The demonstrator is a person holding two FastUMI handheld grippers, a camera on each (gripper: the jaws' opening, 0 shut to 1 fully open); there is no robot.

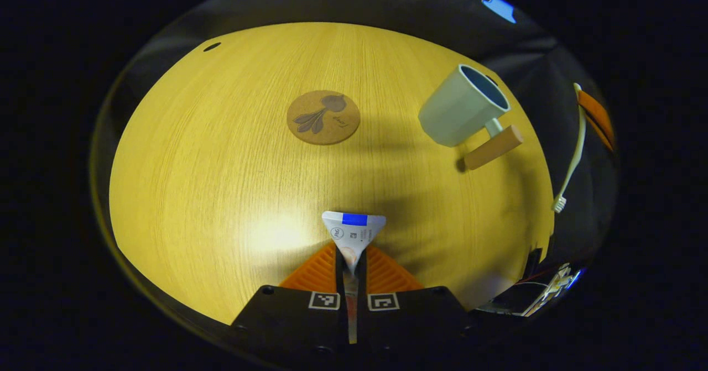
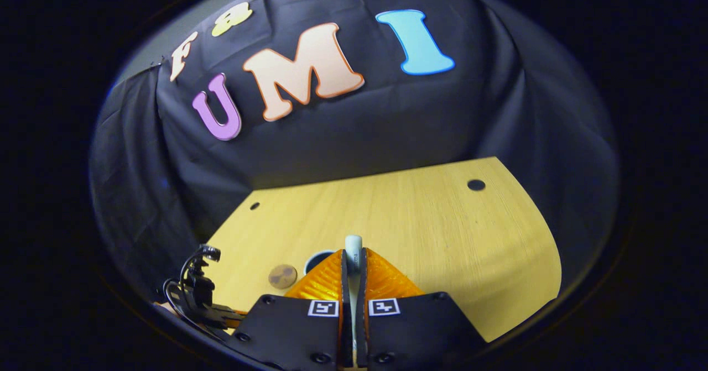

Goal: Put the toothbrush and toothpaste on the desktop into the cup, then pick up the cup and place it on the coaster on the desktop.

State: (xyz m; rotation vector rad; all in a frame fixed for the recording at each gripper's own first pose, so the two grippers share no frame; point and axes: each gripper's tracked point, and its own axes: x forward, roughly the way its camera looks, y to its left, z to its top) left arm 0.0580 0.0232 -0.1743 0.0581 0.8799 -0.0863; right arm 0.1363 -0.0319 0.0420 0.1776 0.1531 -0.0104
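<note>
My left gripper (image 1: 352, 256) is shut on a white toothpaste tube (image 1: 354, 228), whose flat crimped end with a blue mark points forward above the wooden desktop (image 1: 221, 183). A pale cup (image 1: 462, 111) with a dark inside and a wooden handle (image 1: 494, 147) stands ahead to the right. The round cork coaster (image 1: 323, 118) lies farther left. At the far right edge a white toothbrush (image 1: 575, 150) hangs bristles down from the right gripper's fingers (image 1: 596, 118). In the right gripper view, my right gripper (image 2: 354, 259) is shut on the toothbrush handle (image 2: 353, 248), with the cup rim (image 2: 316, 260) and the coaster (image 2: 282, 276) below.
The black booth wall (image 2: 354, 139) closes off the desk's far side. Small dark holes (image 2: 475, 184) sit near the desktop's back corners. The left gripper's body with its cables (image 2: 199, 293) shows at the lower left of the right gripper view.
</note>
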